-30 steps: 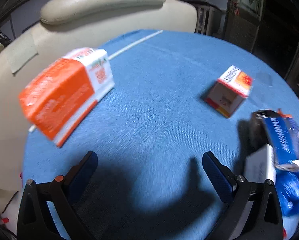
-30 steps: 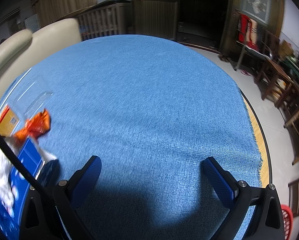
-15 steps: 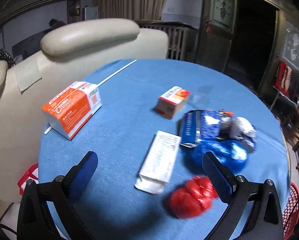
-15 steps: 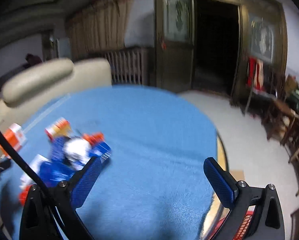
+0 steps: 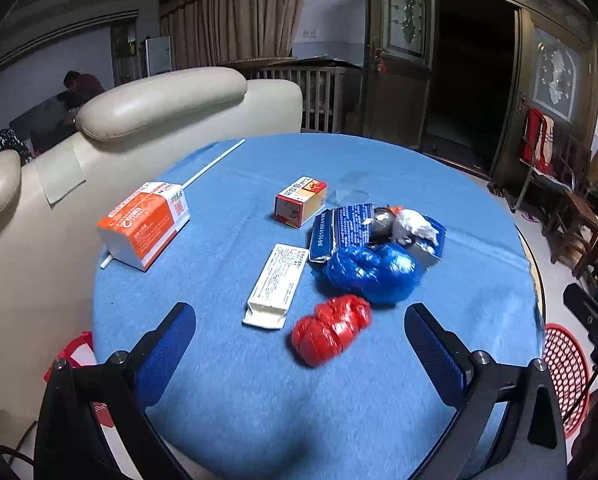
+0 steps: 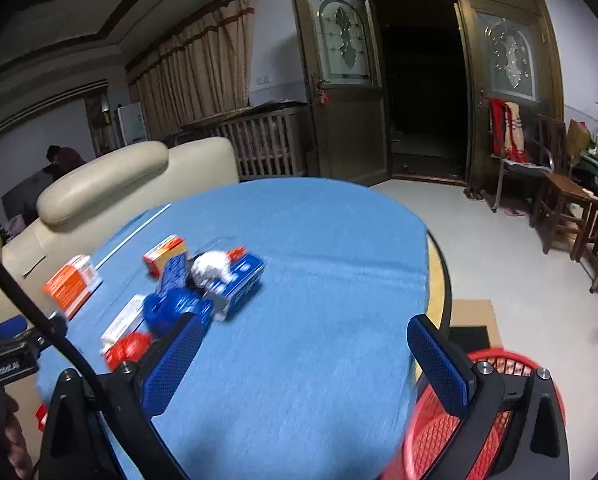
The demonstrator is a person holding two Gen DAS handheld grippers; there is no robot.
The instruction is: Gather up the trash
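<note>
Both tools, left point(image 5: 299, 344) and right point(image 6: 299, 360), gape wide, empty. That red crumpled bag point(image 5: 330, 330) looks light and squashy; pinch it mid-bulge.

near desk point(image 5: 259, 420): bare blue cloth under left hand-held gripper point(image 5: 299, 344) | ahead: red wad point(image 5: 330, 330), white box point(image 5: 277, 284), blue bag point(image 5: 373, 270) clustered | right: bare cloth, red basket point(image 6: 439, 436) probably beside edge
</note>
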